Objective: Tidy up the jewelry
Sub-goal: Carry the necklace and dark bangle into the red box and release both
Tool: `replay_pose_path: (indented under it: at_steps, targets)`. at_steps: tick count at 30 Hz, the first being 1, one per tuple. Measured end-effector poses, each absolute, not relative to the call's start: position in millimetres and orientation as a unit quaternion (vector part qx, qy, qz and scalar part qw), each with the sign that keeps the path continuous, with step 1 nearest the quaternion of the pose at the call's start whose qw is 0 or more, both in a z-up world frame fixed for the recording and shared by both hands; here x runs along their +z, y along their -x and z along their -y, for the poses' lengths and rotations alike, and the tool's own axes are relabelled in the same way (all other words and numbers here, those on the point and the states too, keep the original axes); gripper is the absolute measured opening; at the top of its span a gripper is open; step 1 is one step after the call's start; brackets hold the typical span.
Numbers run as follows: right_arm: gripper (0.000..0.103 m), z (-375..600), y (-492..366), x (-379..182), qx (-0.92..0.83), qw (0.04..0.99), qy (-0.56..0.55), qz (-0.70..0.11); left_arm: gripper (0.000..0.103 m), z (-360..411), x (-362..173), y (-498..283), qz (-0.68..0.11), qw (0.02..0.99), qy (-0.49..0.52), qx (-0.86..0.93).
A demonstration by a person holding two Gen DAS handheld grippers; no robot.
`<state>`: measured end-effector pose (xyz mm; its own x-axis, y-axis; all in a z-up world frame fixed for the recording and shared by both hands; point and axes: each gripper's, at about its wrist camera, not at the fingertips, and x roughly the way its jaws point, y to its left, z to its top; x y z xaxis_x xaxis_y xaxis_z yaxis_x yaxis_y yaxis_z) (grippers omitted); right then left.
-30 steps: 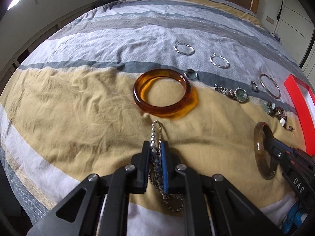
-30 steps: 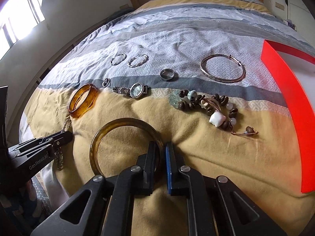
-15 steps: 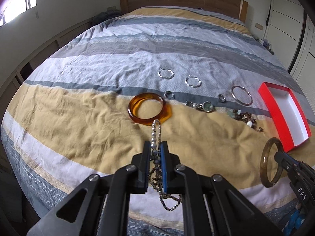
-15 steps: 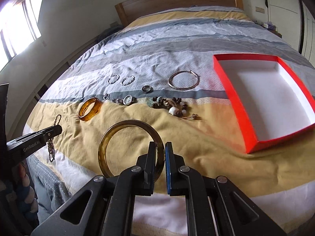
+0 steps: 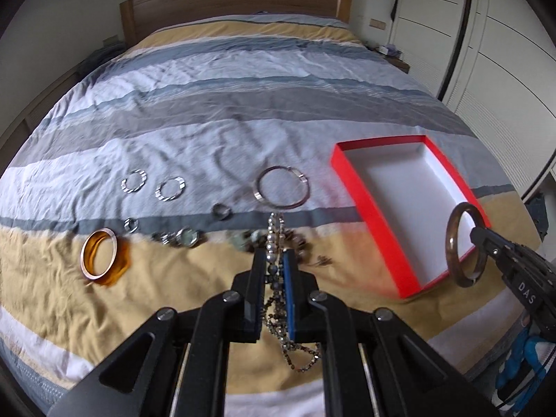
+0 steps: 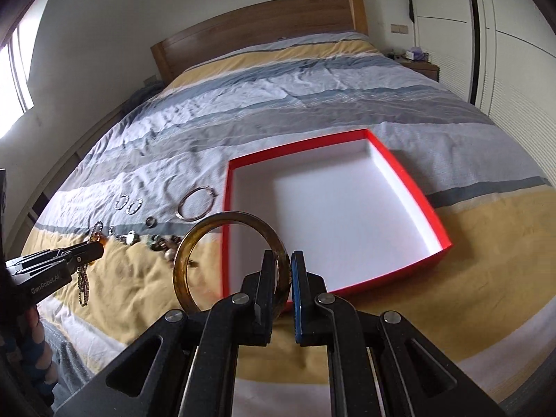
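Nothing has gone into the box (image 6: 410, 187) yet; its white floor shows bare in both views, so the sorting looks barely begun. It sits open on the bed (image 5: 243, 111), toward the right side, its red rim facing both tools.

Two pieces are off the bed and seem headed for the box. The right tool (image 6: 279, 267) is pinching the brown bangle (image 6: 194, 239) by its rim, jaws pressed tight on it; the bangle hangs in the air just before the box's near left corner, not yet over the floor. The left tool (image 5: 274, 267) is pinching the bead chain (image 5: 278, 229), jaws pressed together on it, with a loop standing up past the tips and the rest dangling below. It is held above the yellow stripe, left of the box and apart from it.

Left lying on the bed, in a loose row left of the box: the amber bangle (image 5: 100, 257), the silver bangle (image 5: 281, 187), two hoops (image 5: 153, 186), the watch (image 5: 184, 236), a dark bead cluster partly hidden behind the left tool, and two small rings (image 5: 222, 210).

By my count, two drops are pending and about eight pieces still need picking up.
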<state>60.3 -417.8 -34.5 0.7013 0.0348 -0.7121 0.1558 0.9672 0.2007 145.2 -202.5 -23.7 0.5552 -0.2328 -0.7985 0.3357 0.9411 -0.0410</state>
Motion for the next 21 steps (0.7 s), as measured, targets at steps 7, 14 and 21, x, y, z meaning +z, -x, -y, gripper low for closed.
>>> replay_pose_path:
  at_steps: [7,14,21]
  targets:
    - [0.009,468.5,-106.4,-48.2,-0.052,0.909,-0.108,-0.398,0.009,287.1,-33.3,-185.8,-0.439,0.867,-0.076,-0.223]
    - [0.009,486.1,-162.5,-72.1,-0.046,0.898,-0.068,-0.432,0.009,340.0,-56.0,-222.7,-0.447,0.853,-0.099,-0.249]
    - [0.009,501.3,-202.8,-89.2,-0.051,0.882,-0.038,-0.468,0.009,360.9,-93.0,-246.8,-0.48,0.833,-0.101,-0.255]
